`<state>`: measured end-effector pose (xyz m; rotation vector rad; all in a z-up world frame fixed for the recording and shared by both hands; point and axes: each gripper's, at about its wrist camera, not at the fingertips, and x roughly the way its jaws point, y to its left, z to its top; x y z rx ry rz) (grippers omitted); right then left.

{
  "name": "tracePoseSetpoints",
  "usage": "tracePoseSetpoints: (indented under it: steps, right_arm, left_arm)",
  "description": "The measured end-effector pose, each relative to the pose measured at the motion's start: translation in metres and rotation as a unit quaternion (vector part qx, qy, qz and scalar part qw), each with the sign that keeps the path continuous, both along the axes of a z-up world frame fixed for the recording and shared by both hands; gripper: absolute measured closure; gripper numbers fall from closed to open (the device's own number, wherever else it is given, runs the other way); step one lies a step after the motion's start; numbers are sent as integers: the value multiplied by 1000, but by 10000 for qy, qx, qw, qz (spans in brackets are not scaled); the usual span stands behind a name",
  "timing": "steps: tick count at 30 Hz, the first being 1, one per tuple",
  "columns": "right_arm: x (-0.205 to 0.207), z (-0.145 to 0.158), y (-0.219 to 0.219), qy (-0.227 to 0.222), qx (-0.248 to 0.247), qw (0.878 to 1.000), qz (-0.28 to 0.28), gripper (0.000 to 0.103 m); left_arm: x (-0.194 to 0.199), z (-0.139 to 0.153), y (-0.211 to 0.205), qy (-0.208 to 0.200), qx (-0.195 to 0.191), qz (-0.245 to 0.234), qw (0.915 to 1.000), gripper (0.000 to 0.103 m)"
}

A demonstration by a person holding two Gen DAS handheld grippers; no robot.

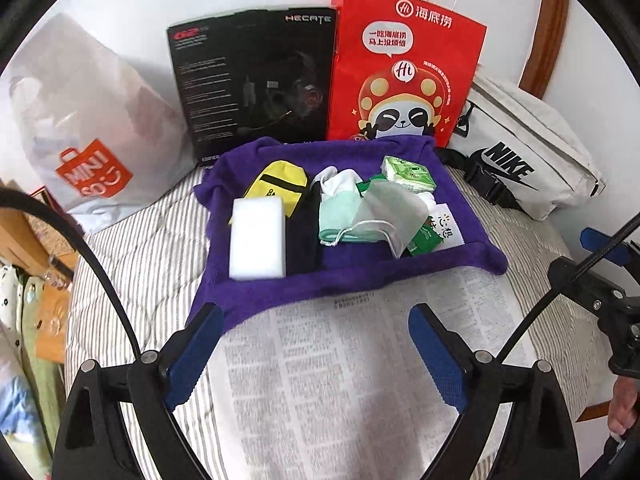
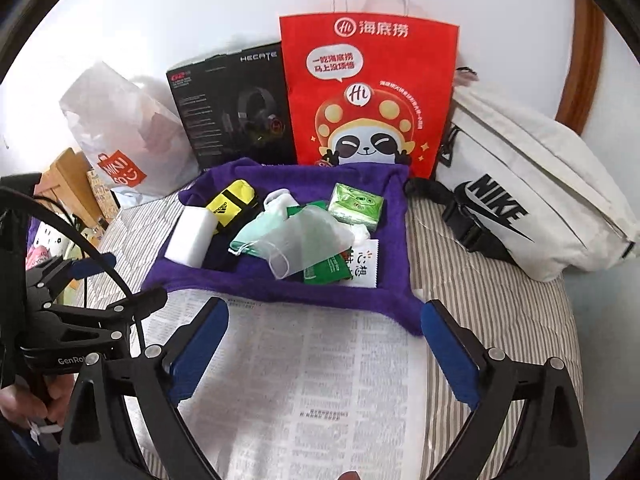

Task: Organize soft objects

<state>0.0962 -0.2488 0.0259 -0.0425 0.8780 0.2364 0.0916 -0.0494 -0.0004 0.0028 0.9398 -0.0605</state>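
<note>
Left wrist view: left gripper and right gripper hover wide-fingered, holding nothing, over printed newspaper. Beyond, white foam sponge, yellow zip pouch and pale mesh bag crowd the purple towel; pinch any one singly, avoiding neighbours.

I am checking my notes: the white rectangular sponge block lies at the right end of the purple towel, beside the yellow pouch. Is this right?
Not quite. The white rectangular sponge block lies at the left end of the purple towel, beside the yellow pouch. The left wrist view shows it clearly.
</note>
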Motion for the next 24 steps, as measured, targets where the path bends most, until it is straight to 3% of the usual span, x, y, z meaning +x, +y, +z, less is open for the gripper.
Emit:
tracePoseSetpoints:
  steps: [8, 24]
  right_arm:
    - [-33, 13, -9, -49, -41, 9999, -116, 4]
    - [-57, 25, -16, -72, -45, 9998, -203, 2]
  left_arm:
    - [-29, 18, 1, -97, -241, 176, 9995, 9]
    - [-55, 34, -3, -138, -115, 291, 9994, 0]
